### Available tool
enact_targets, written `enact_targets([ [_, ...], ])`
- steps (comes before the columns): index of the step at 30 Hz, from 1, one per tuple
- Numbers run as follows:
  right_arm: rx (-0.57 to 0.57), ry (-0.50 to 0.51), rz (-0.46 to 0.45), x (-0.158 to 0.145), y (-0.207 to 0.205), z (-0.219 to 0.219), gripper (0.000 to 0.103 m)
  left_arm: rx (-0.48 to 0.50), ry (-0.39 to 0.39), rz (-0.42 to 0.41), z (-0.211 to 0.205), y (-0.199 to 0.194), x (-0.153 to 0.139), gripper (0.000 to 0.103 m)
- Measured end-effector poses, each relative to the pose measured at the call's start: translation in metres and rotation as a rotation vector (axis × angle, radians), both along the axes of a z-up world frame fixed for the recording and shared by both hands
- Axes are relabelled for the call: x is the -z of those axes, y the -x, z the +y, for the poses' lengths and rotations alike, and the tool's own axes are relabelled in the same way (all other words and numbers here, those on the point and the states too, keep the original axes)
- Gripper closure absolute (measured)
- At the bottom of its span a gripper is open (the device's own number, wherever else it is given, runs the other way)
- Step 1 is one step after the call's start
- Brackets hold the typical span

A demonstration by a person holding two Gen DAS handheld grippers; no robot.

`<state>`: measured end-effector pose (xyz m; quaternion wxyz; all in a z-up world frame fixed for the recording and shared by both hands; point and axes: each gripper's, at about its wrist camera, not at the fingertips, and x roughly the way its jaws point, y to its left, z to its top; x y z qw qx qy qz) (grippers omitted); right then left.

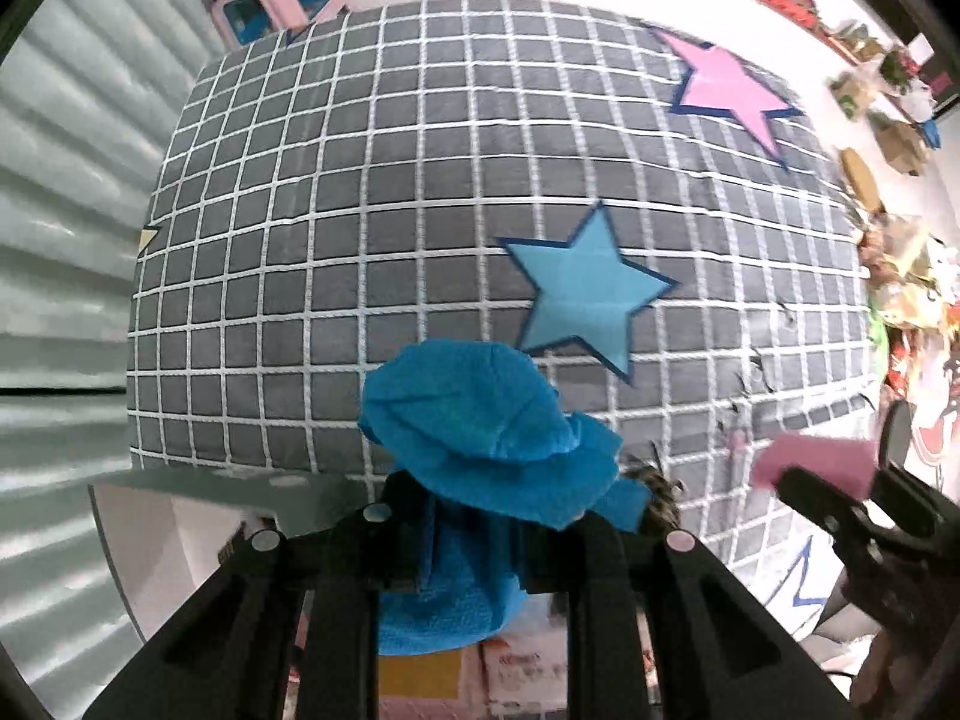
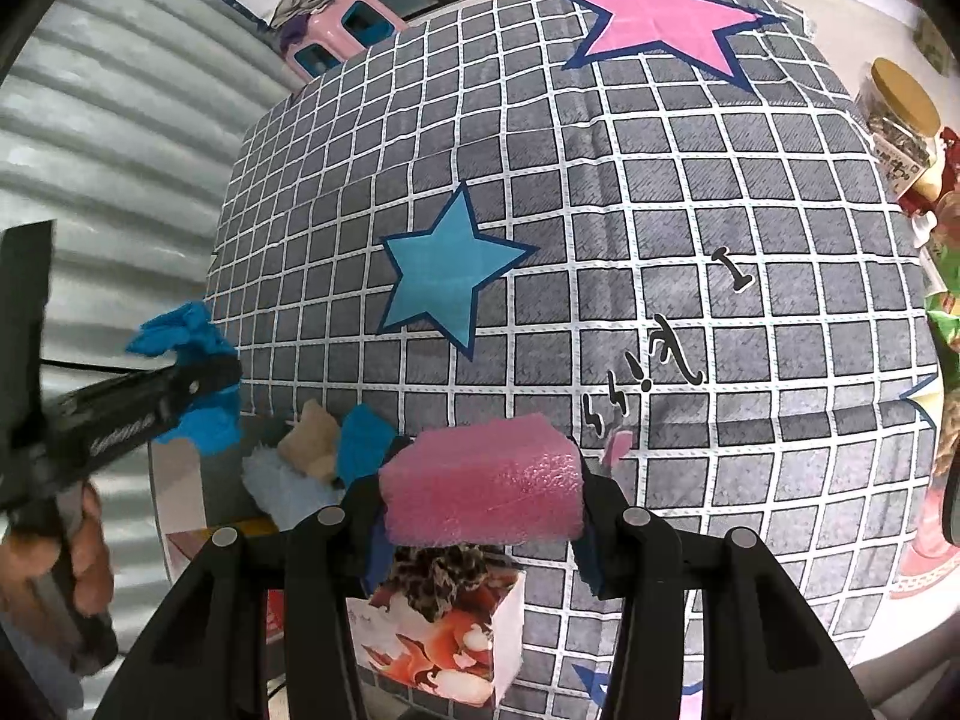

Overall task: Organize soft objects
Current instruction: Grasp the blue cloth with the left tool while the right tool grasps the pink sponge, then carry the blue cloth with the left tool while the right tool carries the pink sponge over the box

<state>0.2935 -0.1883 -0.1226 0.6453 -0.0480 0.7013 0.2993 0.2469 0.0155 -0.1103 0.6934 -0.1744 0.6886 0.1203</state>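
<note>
Soft items first: blue cloth is bunched and pinched in my left gripper, its crumpled folds spilling over the fingertips and hanging down between the arms. From the right wrist view I see the same cloth at the left edge, clamped in the left gripper and held above the edge of the grid-pattern sheet. Pink foam block sits crosswise between the fingers of my right gripper, squeezed from both sides; in the left wrist view it shows as a pink slab at the far right, gripped in the black tool. Both items are held off the surface, near the close edge of the sheet. Below the foam block I note a printed box with leopard-print fabric poking out of its top. Beside it, to the left, a loose heap: pale blue fluffy piece, beige piece, another blue piece, lying on or in a grey container; I cannot tell which. Sheet carries a blue star and a pink star. Pink stool stands beyond the far edge.
</note>
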Motion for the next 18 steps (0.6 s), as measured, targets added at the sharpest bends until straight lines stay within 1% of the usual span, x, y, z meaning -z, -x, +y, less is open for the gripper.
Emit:
enact_targets([
  [3,-0.007,0.015,-0.017,-0.003,0.005,-0.003,0.054,0.025,-0.003,-0.043,-0.012,0.008,-0.013,0.082],
  [6,-0.013,0.033,-0.031,-0.006,0.011,-0.009,0.054,0.062,0.011,-0.072,-0.024,0.018,-0.024,0.082],
  [9,-0.006,0.056,-0.041,-0.006,0.020,-0.018,0.054,0.111,0.037,-0.095,-0.044,0.033,-0.032,0.082],
  [11,0.005,0.070,-0.041,-0.006,0.027,-0.026,0.054,0.134,0.069,-0.101,-0.056,0.042,-0.036,0.082],
  [18,0.038,0.124,-0.035,-0.006,0.063,-0.052,0.054,0.223,0.134,-0.128,-0.087,0.075,-0.047,0.082],
])
